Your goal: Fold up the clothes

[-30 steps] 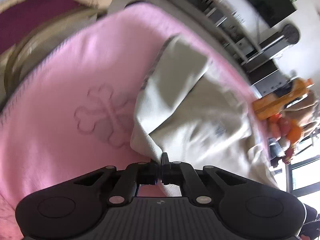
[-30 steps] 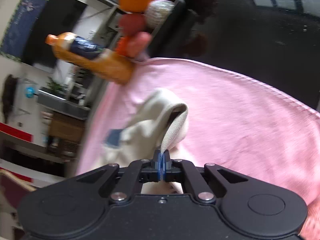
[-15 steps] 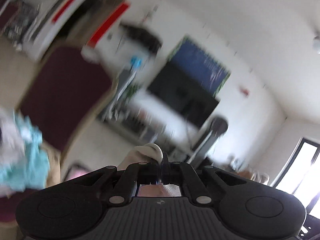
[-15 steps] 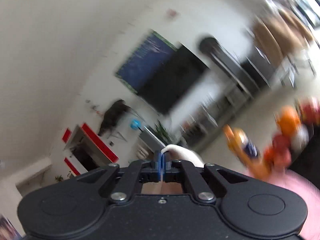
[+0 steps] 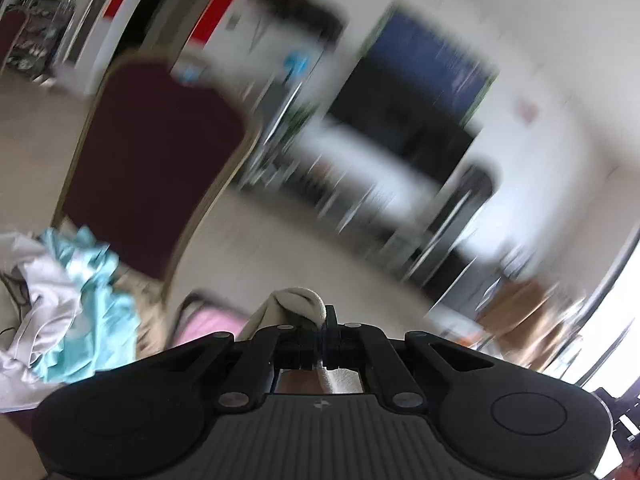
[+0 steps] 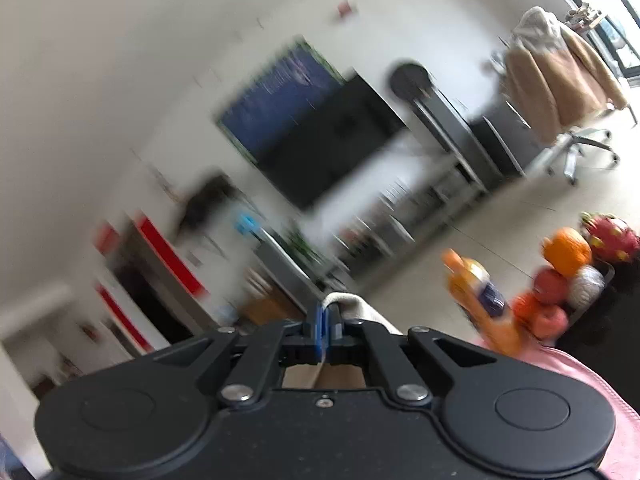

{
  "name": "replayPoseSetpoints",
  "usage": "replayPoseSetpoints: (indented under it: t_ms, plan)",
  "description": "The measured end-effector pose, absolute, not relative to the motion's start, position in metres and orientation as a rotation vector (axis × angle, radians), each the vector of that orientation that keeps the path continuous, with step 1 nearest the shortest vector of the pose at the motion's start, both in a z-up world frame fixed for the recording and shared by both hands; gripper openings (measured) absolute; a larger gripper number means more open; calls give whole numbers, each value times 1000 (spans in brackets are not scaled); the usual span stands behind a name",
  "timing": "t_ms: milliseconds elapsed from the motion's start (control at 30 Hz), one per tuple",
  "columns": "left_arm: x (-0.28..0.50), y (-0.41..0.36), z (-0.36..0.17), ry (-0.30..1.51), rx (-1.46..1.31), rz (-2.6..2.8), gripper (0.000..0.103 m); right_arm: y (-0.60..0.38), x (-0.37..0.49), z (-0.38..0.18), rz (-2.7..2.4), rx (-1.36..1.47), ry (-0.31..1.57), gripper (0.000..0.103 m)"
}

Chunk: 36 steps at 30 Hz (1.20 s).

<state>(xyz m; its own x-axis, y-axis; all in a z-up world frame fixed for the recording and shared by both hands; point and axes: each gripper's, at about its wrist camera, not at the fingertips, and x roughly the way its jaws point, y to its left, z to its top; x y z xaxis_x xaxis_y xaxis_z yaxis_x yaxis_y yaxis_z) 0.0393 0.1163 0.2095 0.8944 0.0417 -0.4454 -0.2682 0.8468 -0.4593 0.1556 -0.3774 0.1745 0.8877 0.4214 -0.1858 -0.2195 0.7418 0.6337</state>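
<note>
We clench the cream garment (image 5: 294, 306) in our left gripper (image 5: 328, 318) and right gripper (image 6: 323, 318), above the pink blanket (image 6: 568, 384); a maroon chair (image 5: 152, 160) stands far left.

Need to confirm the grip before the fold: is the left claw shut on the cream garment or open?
Shut on it. In the left wrist view the left claw has its jaws together, with a fold of the cream garment bunched between them.
</note>
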Motion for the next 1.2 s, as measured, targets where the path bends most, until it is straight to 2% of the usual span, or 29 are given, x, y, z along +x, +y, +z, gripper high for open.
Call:
replayPoseSetpoints:
  t_ms: [67,133,200,300,367,500,733,900,1000,1200]
  plan:
    - [90,124,197,528,-564,205,0,-353,207,154,290,604,440,1]
    - [114,132,205,521,-566,230,0,-338,244,150,272,621,466,1]
    - [112,136,235,381,-535,225,0,-327,258,174,281,580,358,1]
    - [82,127,271,184,-473,179,0,-332,231,214,362,539,156,1]
    - [67,115,272,155,-409,177,1,-337,217,222,383,506,87,1]
    - [54,99,211,295,-400,165,1,-348,205,174,356,465,199,2]
    - [45,86,32,613,-463,269,1,-366,200,-4,242,544,576,2]
    - [39,96,-77,853,-552,373,1,-362,185,-105,144,525,816,2]
    - [29,102,-91,875,-562,406,1,-365,170,-138,101,521,925,2]
    - [18,91,-52,803,-539,370,1,-371,155,-113,119,570,894,2]
